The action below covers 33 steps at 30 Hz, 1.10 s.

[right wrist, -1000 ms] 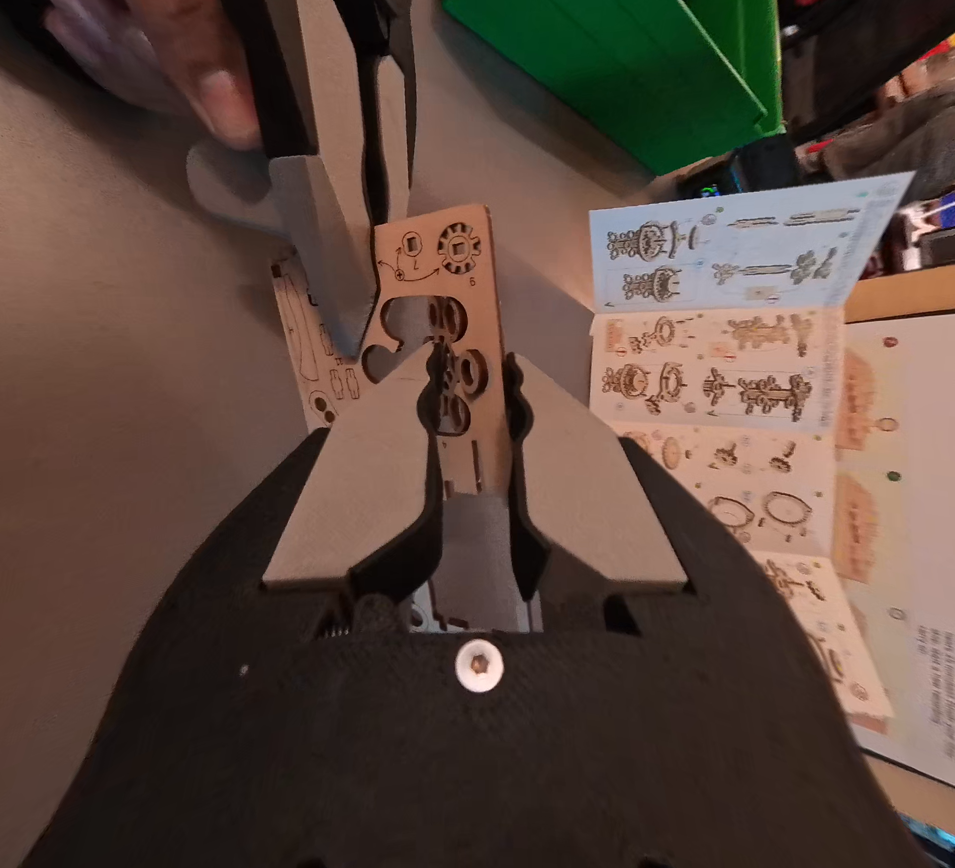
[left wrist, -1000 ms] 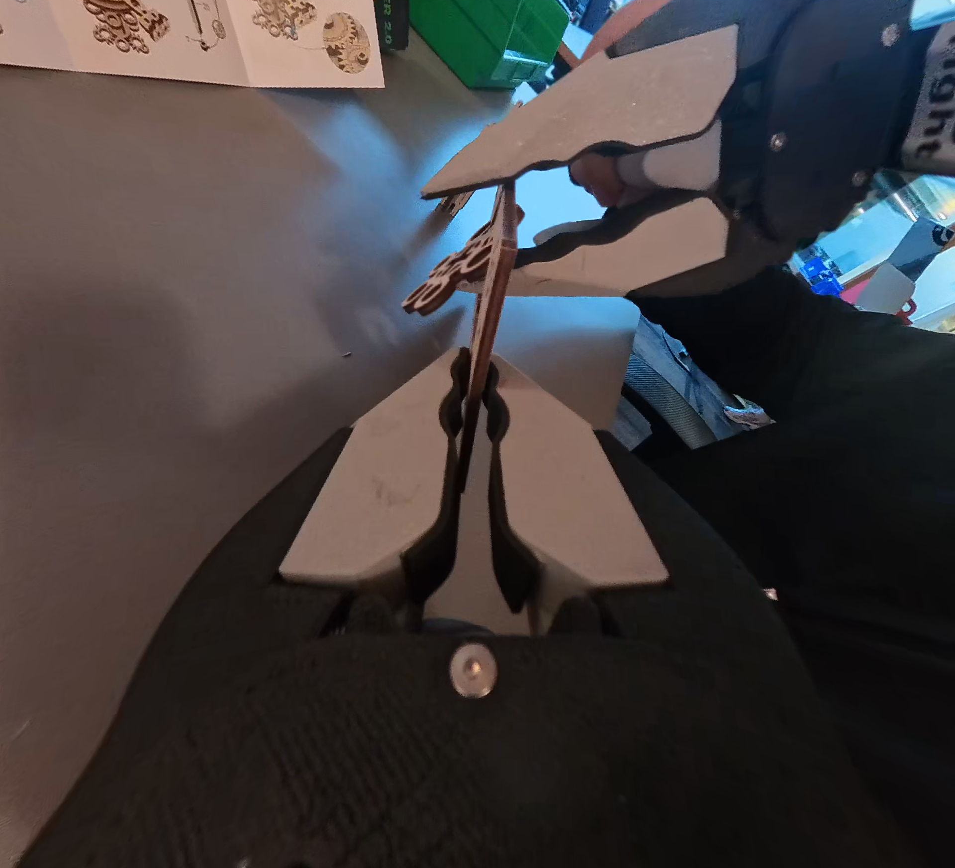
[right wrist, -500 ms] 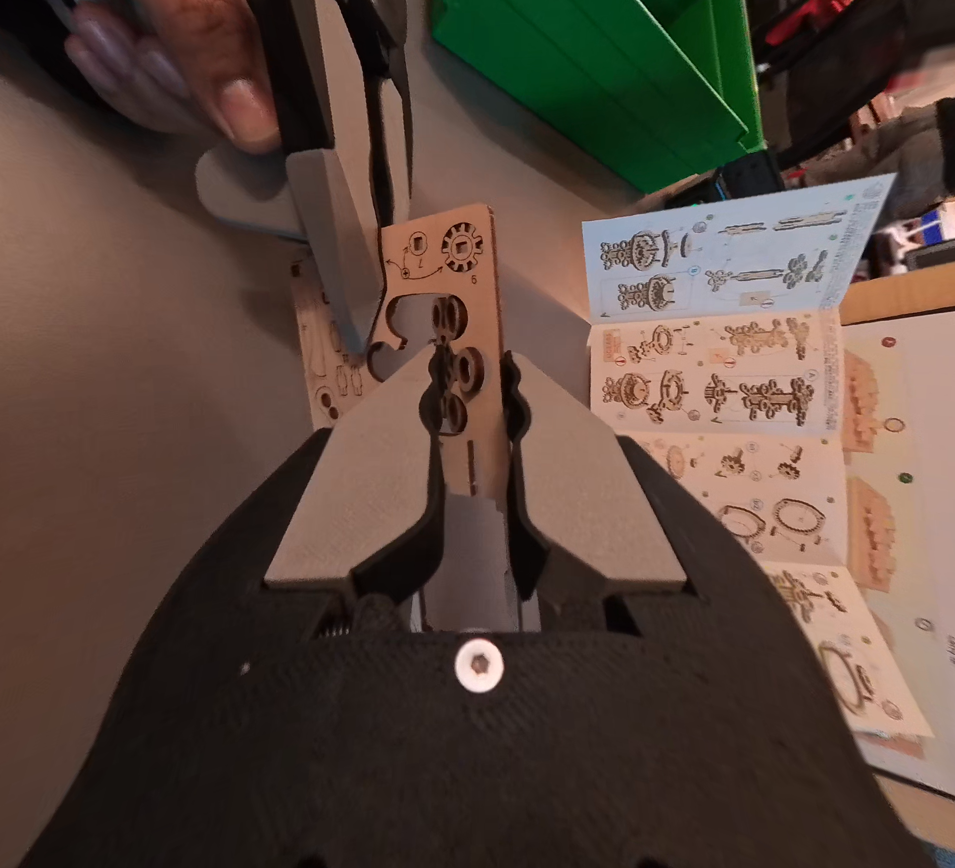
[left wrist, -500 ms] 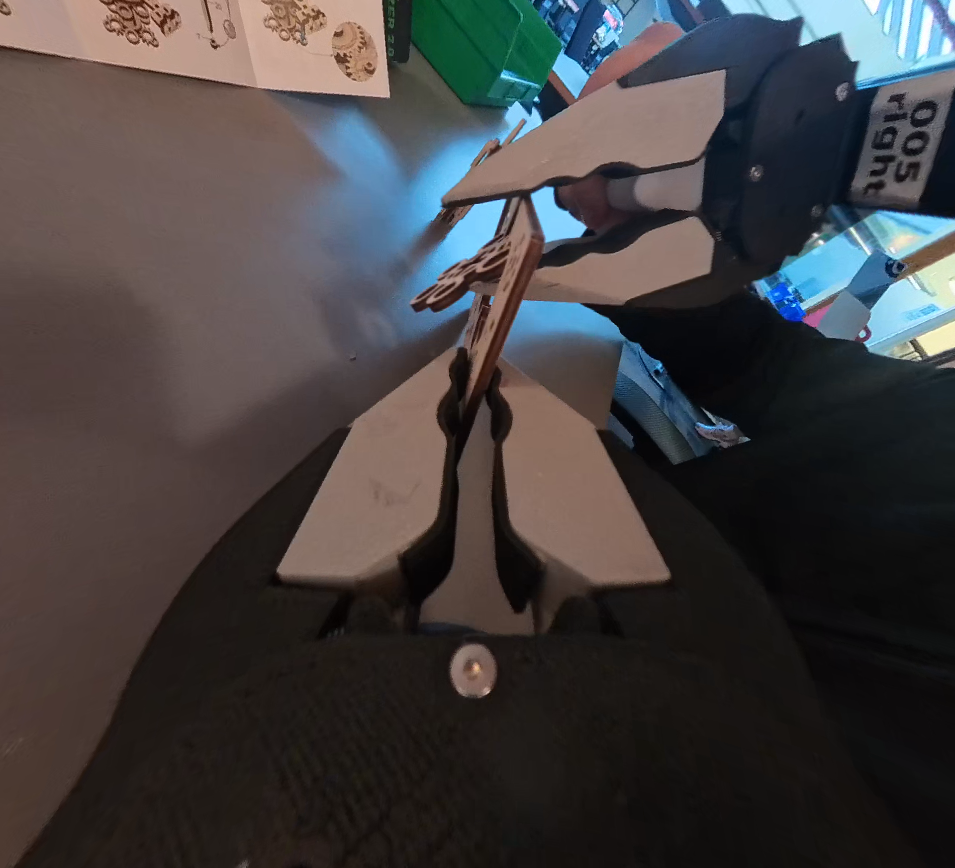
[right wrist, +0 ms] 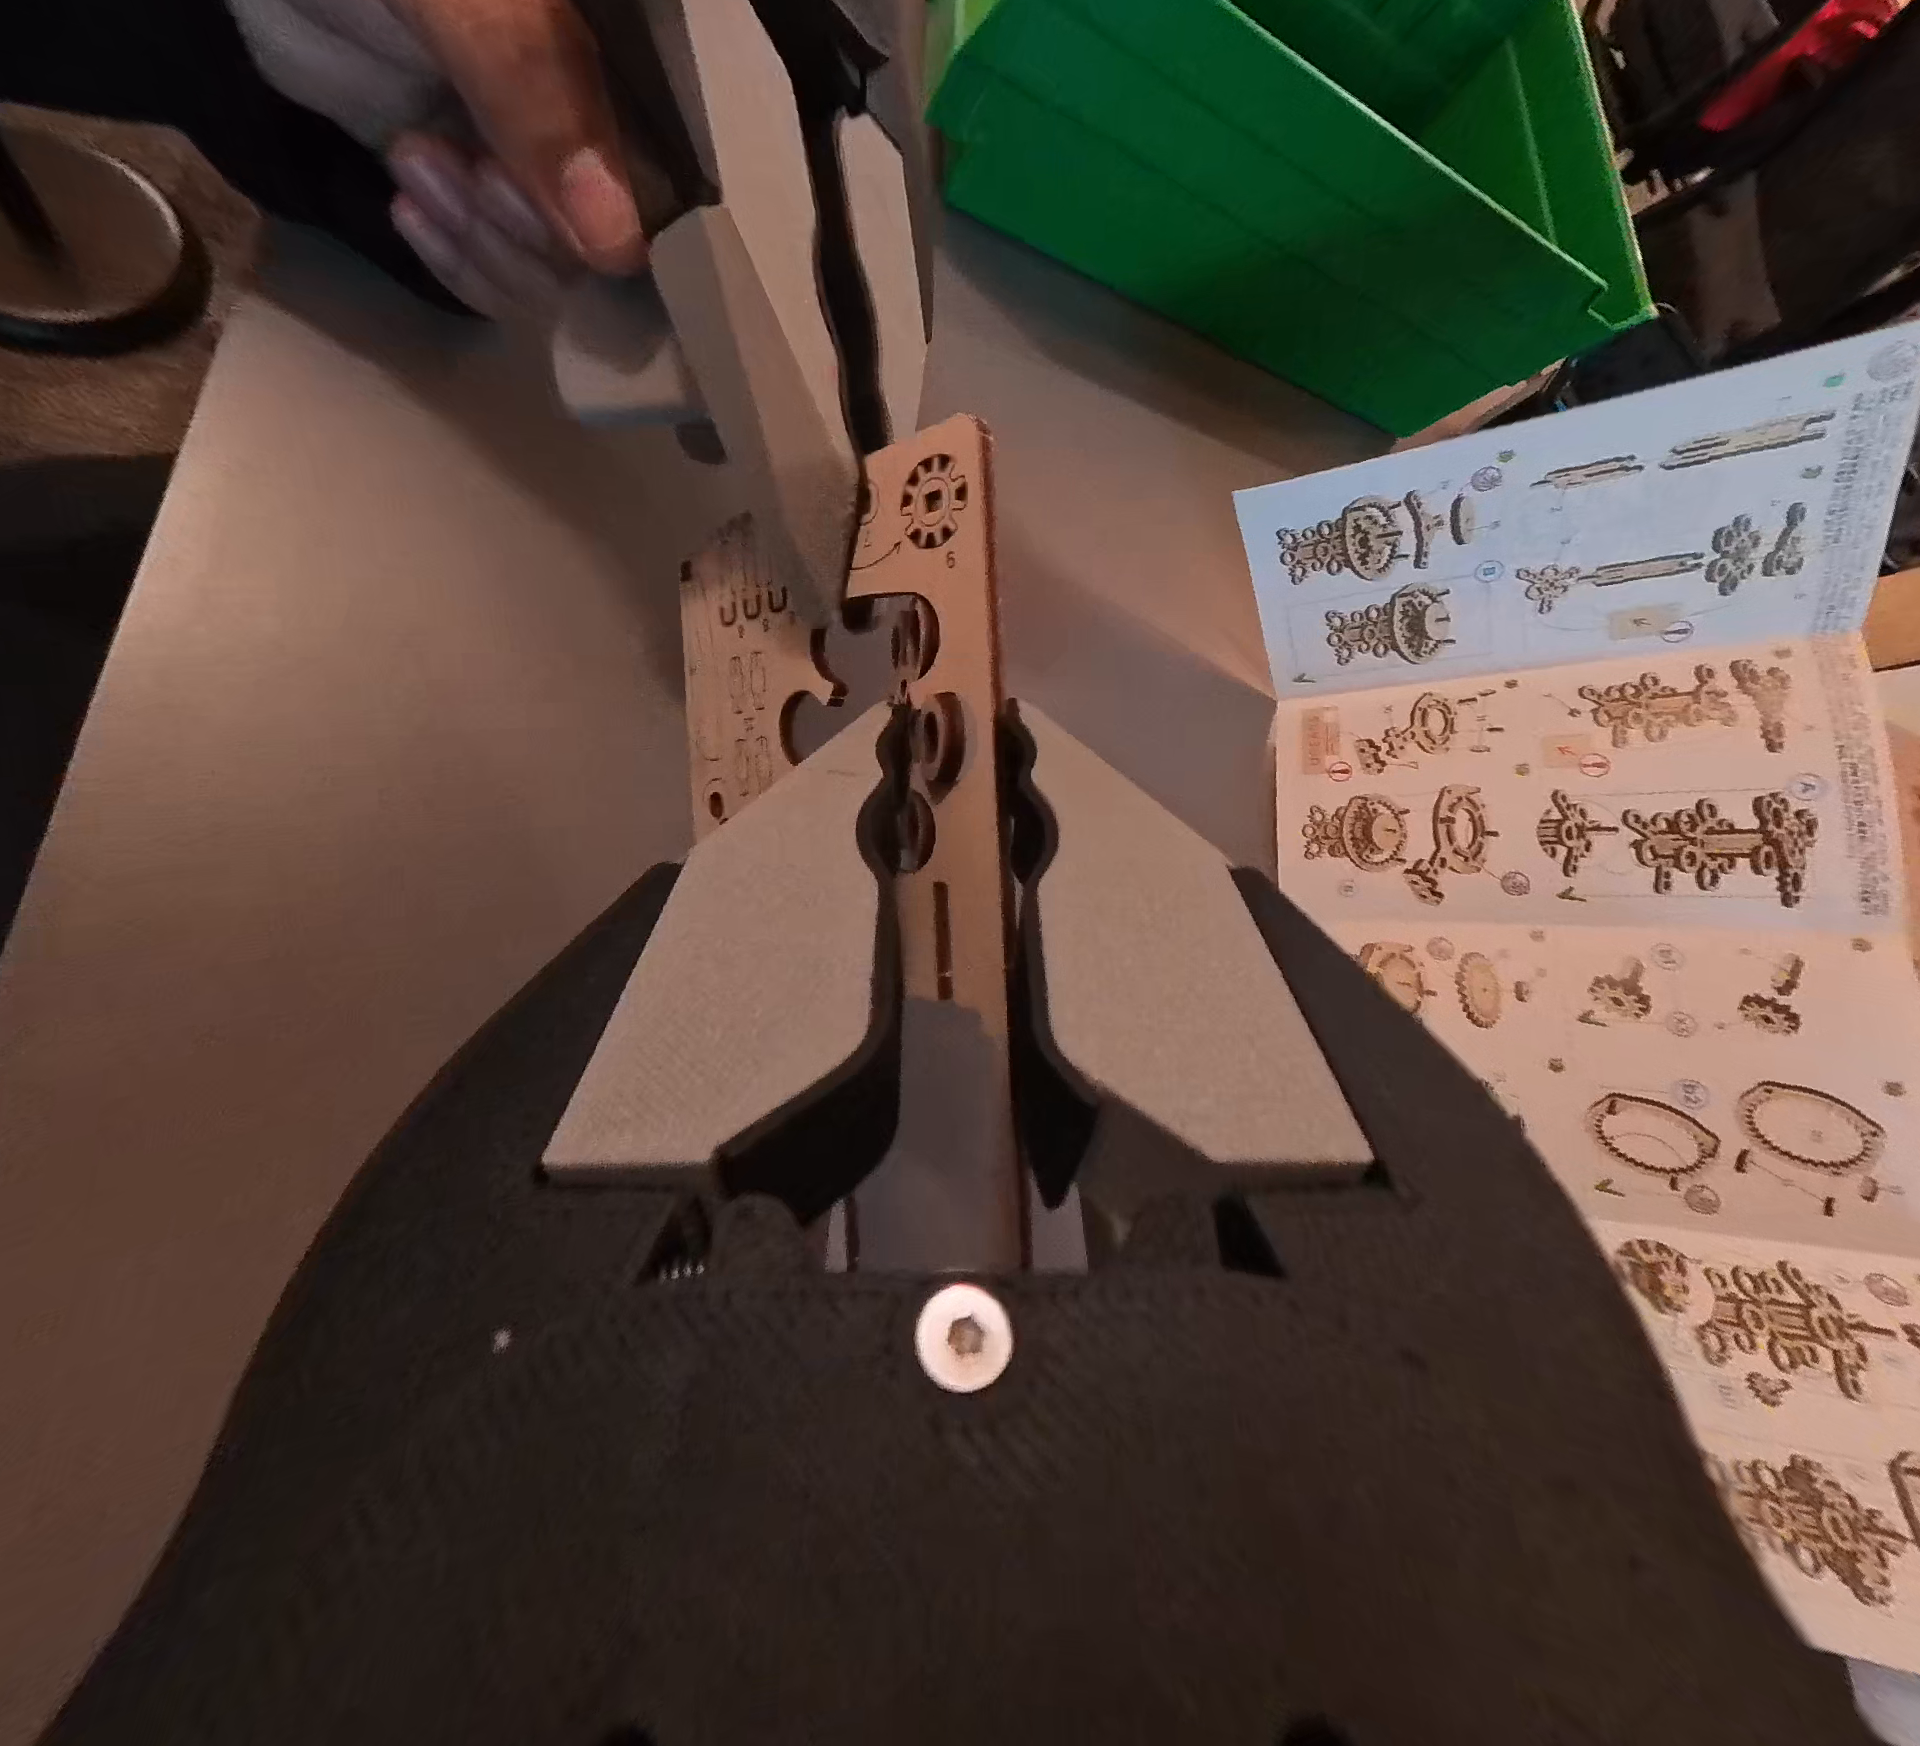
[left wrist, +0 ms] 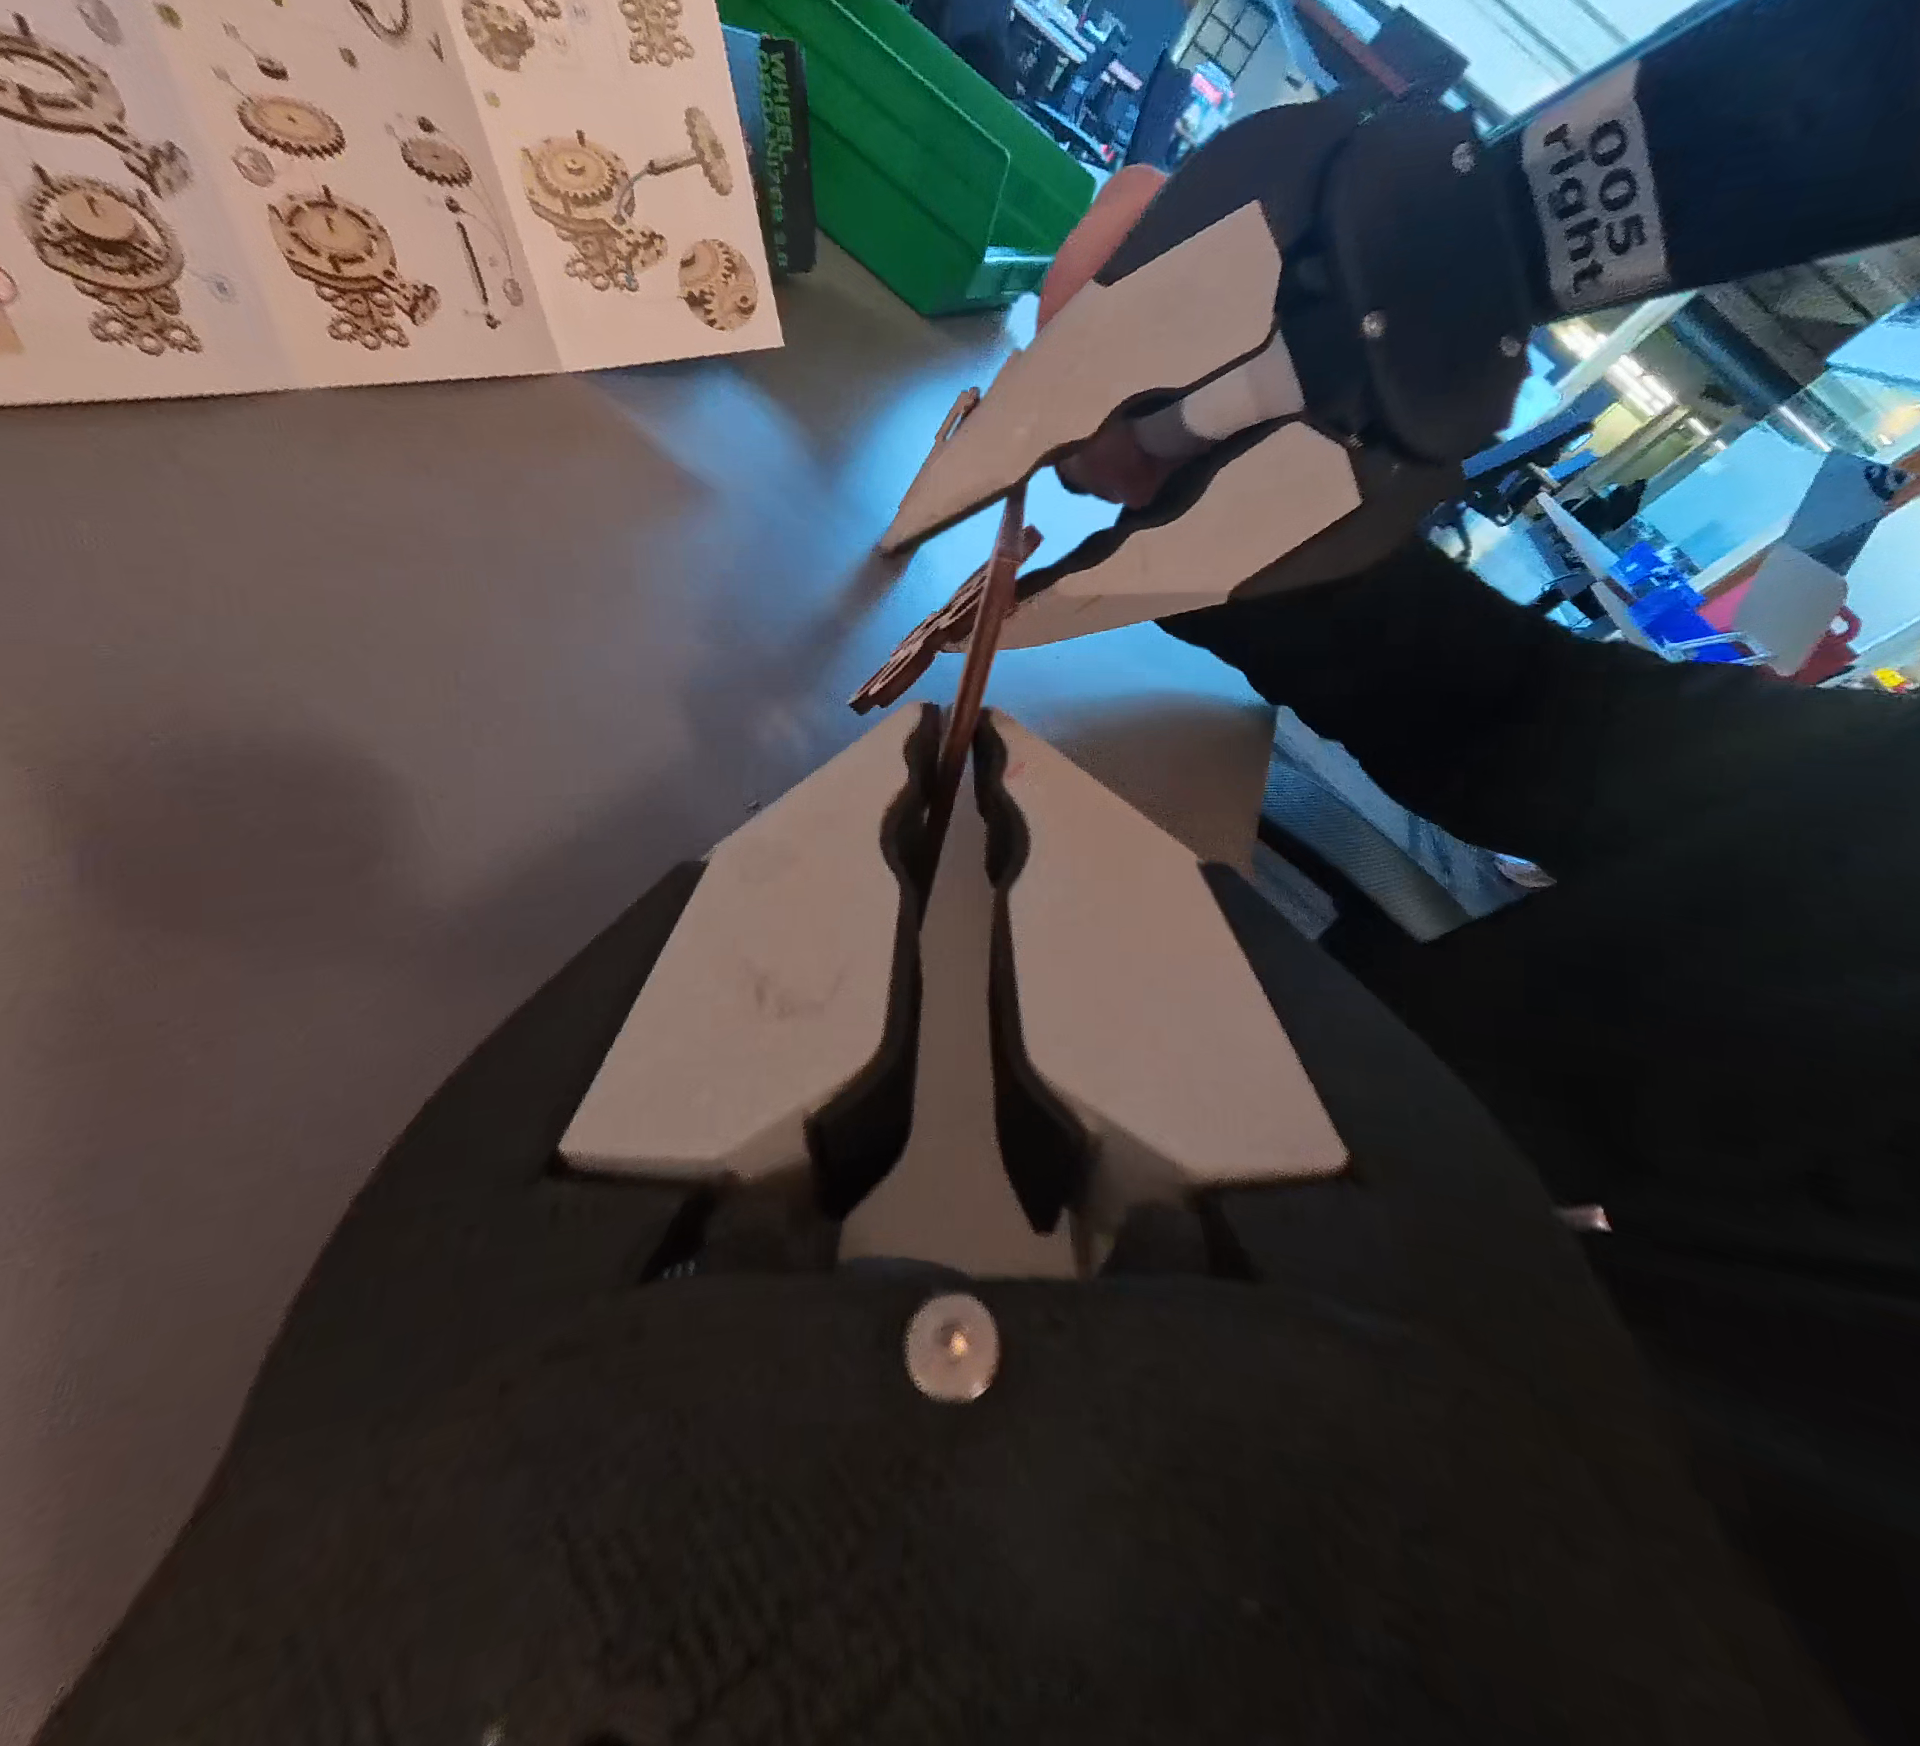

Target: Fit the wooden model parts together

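Left hand-held gripper pinching thin wooden sheet edgewise; right hand-held gripper is clamping its strip; brittle, so I'm gripping near solid edges.

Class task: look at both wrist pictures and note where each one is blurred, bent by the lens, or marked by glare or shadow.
Left wrist view: bright windows behind wash a bluish glare over the grey table; the instruction sheet is slightly soft and bowed by the wide lens; a dark shadow lies at left. Right wrist view: the person's hand is motion-blurred; the wooden sheet is sharp; the green bins curve at the edge.
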Available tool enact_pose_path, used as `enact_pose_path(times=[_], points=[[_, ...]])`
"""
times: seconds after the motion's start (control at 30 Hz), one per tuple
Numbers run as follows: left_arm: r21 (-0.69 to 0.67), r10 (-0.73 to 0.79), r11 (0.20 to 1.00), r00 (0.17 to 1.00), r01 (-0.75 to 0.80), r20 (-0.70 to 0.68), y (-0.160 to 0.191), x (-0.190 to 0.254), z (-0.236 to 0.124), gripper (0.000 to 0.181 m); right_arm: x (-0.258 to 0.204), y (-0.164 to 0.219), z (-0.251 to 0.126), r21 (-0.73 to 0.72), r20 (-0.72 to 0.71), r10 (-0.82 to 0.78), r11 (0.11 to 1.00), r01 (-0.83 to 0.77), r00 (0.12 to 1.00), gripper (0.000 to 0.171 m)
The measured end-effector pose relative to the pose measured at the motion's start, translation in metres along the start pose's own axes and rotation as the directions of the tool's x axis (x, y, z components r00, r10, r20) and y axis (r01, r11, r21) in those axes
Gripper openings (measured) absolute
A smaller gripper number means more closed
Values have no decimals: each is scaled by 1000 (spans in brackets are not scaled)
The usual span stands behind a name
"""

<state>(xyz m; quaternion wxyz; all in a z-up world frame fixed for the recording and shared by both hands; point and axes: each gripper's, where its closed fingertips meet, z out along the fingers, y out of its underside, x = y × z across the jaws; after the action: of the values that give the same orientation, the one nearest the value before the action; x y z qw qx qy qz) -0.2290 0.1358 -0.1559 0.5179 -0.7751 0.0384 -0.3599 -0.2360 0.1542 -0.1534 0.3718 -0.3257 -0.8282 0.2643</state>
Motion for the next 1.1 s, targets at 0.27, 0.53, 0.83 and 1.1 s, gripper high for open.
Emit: enact_pose_path(times=[0.27, 0.53, 0.83, 1.1], points=[[52, -41, 998, 999, 40, 15, -6, 0, 9, 0, 21, 8, -8, 34, -195, 39, 999, -33, 980, 43], [47, -58, 997, 998, 57, 29, -4, 0, 11, 0, 1, -5, -29, 77, -243, 3, 997, 16, 970, 47], [37, -40, 999, 999, 40, 14, -4, 10, 14, 0, -4, 0, -22, 105, -224, 31, 994, -8, 974, 36], [44, -48, 998, 999, 47, 23, -4, 6, 14, 1, -3, -3, -27, 125, -289, 11, 992, 26, 957, 34]])
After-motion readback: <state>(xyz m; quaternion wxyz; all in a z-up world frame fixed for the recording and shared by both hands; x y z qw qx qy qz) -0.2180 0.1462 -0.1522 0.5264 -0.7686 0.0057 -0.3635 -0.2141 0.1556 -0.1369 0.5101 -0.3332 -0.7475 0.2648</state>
